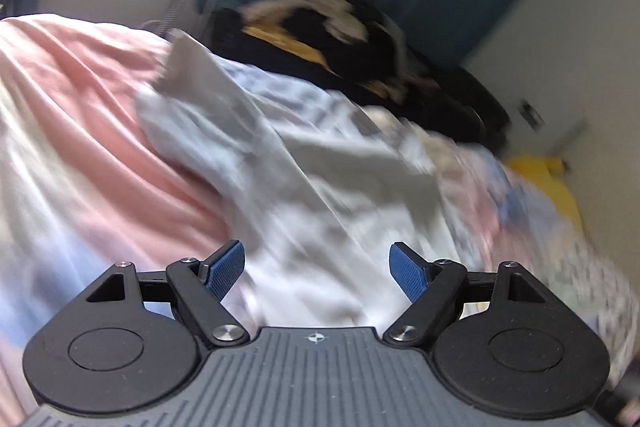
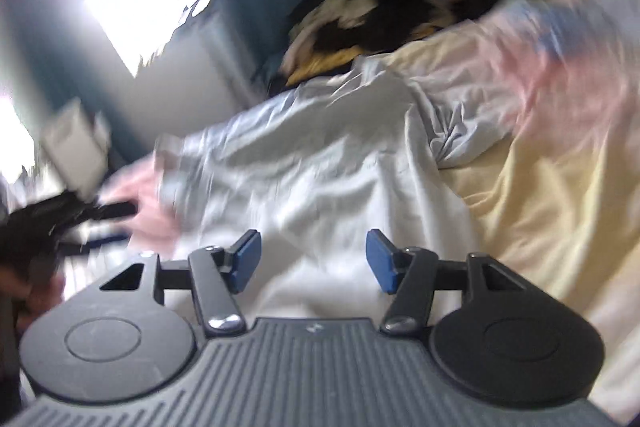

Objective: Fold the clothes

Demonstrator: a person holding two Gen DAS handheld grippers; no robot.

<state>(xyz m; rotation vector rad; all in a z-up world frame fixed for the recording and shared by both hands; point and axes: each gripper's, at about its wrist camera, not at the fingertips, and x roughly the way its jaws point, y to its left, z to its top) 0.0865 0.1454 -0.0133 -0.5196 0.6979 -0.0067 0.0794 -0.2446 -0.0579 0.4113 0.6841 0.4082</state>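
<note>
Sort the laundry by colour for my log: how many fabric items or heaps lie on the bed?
Pale grey-white garment: 1
Pink-and-cream bedding: 1
Dark heap with mustard and white pieces, too blurred to split: 1
Yellow item: 1
Total: 4

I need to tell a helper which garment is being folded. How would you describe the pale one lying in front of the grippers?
Start at the bed with pink and cream bedding. On it, before the dark clothes pile, lies a pale grey-white garment. It is the only plain, creased, whitish cloth there.
</note>
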